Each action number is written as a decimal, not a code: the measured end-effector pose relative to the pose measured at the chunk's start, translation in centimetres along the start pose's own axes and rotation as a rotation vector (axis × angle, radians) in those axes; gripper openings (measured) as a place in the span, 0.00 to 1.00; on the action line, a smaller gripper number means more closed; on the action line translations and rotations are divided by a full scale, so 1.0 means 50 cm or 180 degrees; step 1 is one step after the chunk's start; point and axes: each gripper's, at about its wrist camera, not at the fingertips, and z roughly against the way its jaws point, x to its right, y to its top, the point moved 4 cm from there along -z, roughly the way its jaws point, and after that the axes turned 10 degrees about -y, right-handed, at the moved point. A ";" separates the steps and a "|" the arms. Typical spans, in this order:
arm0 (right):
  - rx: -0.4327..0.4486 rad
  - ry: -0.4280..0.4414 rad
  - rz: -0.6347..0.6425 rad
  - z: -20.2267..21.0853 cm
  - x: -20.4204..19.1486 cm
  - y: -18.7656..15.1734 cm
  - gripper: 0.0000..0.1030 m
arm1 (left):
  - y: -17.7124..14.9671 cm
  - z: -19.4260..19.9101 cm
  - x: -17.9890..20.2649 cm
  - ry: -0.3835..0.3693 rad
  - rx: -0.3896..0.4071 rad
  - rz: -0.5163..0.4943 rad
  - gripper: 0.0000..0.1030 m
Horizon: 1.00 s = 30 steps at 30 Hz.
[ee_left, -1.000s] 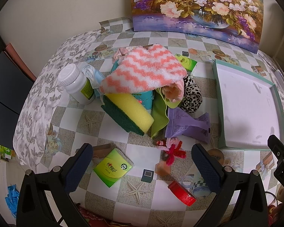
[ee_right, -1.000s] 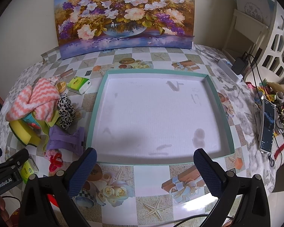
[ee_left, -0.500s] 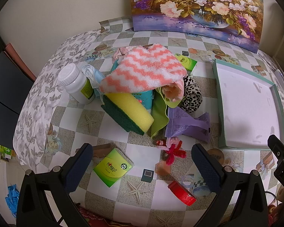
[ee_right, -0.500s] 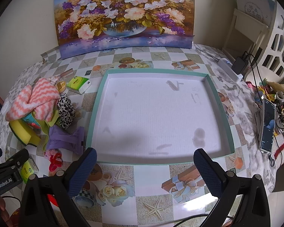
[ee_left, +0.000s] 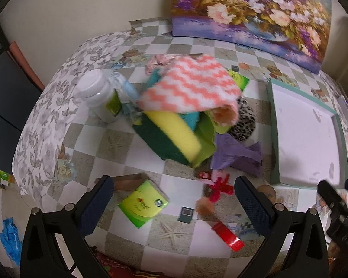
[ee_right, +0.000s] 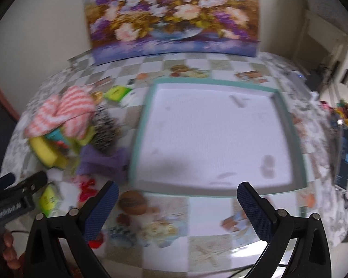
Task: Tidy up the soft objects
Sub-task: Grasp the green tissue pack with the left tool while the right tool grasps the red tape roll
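A heap of soft things lies on the checkered table: a pink-and-white zigzag cloth [ee_left: 192, 88] on top, a yellow-and-green sponge [ee_left: 174, 136], a lime cloth [ee_left: 205, 139], a leopard-print piece [ee_left: 244, 120] and a purple cloth [ee_left: 234, 155]. The heap also shows in the right wrist view, with the zigzag cloth [ee_right: 65, 113] on top. A shallow teal-rimmed tray [ee_right: 290, 115] with a white floor stands right of the heap. My left gripper [ee_left: 174, 203] is open and empty, short of the heap. My right gripper [ee_right: 177, 208] is open and empty at the tray's near edge.
A white bottle [ee_left: 99, 95] stands left of the heap. A green tissue pack [ee_left: 143, 205], a red-and-pink hair tie [ee_left: 217, 185] and a red tape roll [ee_left: 227, 236] lie near my left gripper. A flower painting [ee_right: 171, 16] leans on the wall. Clutter [ee_right: 343, 139] lines the right edge.
Both views have shifted and blurred: my left gripper has moved a little forward toward the heap, and my right gripper has swung left. Nothing on the table has moved.
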 end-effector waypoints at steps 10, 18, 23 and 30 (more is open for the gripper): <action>-0.0323 0.0473 0.0510 -0.025 -0.131 -0.050 1.00 | -0.021 -0.039 -0.145 0.0035 -0.0229 0.0632 1.00; -0.0561 0.0753 0.0883 -0.041 -0.214 -0.096 1.00 | -0.055 -0.108 -0.178 -0.0186 -0.0679 0.0922 1.00; -0.0672 0.0661 0.1211 -0.055 -0.260 -0.129 1.00 | -0.057 -0.136 -0.144 -0.0208 -0.0864 0.0697 1.00; -0.0870 0.0537 0.1515 -0.088 -0.312 -0.177 0.98 | -0.062 -0.180 -0.105 -0.0244 -0.1233 0.0616 0.97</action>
